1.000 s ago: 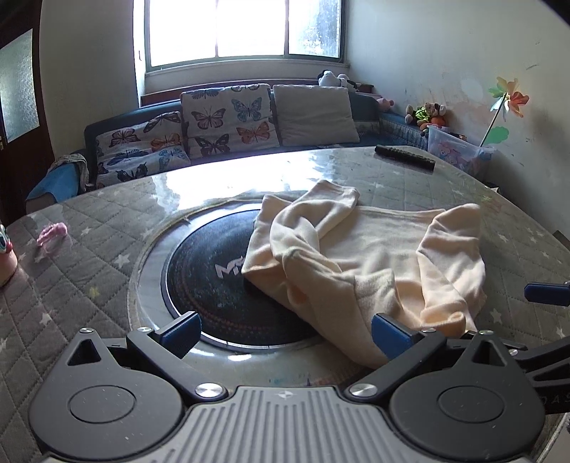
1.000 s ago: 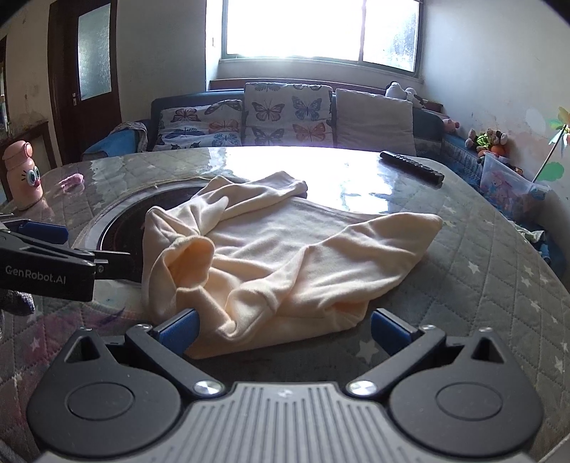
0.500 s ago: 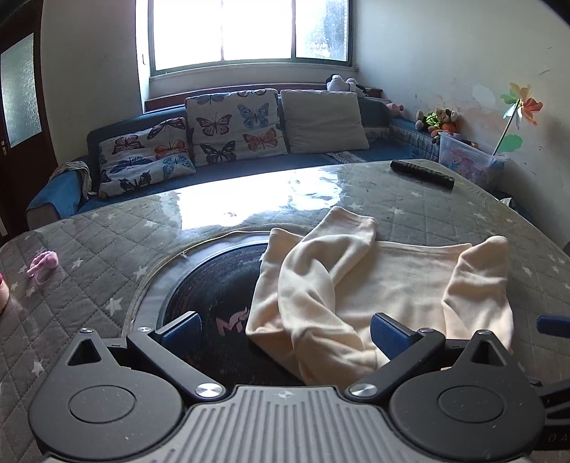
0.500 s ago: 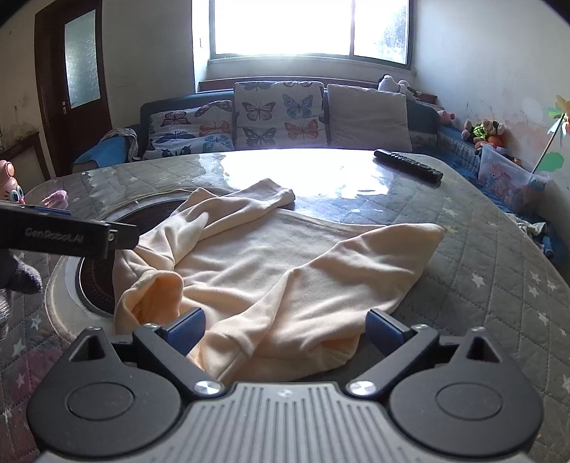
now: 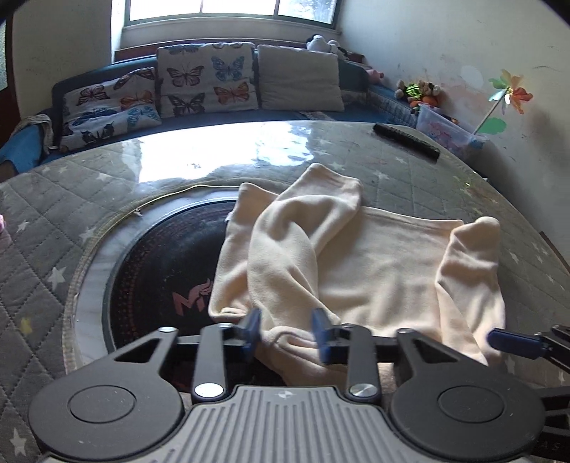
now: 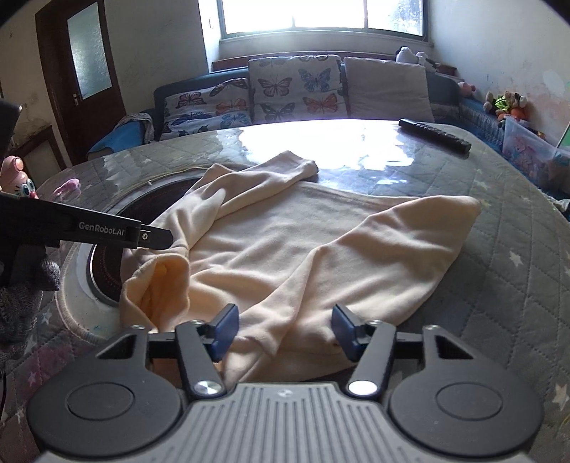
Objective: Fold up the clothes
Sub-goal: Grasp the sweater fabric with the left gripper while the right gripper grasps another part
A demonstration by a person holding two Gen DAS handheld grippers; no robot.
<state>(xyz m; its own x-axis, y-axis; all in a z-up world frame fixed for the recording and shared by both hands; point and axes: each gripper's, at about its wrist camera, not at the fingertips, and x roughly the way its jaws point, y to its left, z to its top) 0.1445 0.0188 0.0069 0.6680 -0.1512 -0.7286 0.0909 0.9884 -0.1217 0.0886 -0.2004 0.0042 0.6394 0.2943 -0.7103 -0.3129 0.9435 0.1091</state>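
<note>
left gripper [image 5: 286, 329] low at the near edge of the garment [image 5: 356, 263], blue pads drawn in to a narrow gap with a fold of cream cloth bunched between them — blurred, so not sure whether the pads press the cloth or only flank it. right gripper [image 6: 285, 329] likewise low over the near hem, jaws parted about halfway, pads on either side of a ridge of fabric, not touching it as far as can be seen.

garment [image 6: 302, 249] cream, soft, spread rumpled on the counter [image 5: 42, 228], partly over the dark round inset [image 5: 160, 270] with a pink logo. one sleeve [image 5: 310, 213] folded back across the body toward the far side; other sleeve [image 5: 470, 270] lying along the right edge, cuff at the far end. in the right wrist view, an open cuff [image 6: 160, 281] gaping at the near left corner, just beside the inset's pale rim.

left gripper's finger seen from the side in the right wrist view, printed "genrobot.ai", tip at the garment's left edge; grey knit glove [image 6: 25, 288] below it. tip of the right gripper's blue pad at the right edge of the left wrist view.

counter covered in grey quilted star cloth under glossy film. remote [image 6: 434, 135] at the far right, well apart from the garment. pink toy [image 6: 19, 178] at far left. sofa [image 6: 295, 89] with butterfly cushions behind, under a bright window [image 6: 320, 16].
</note>
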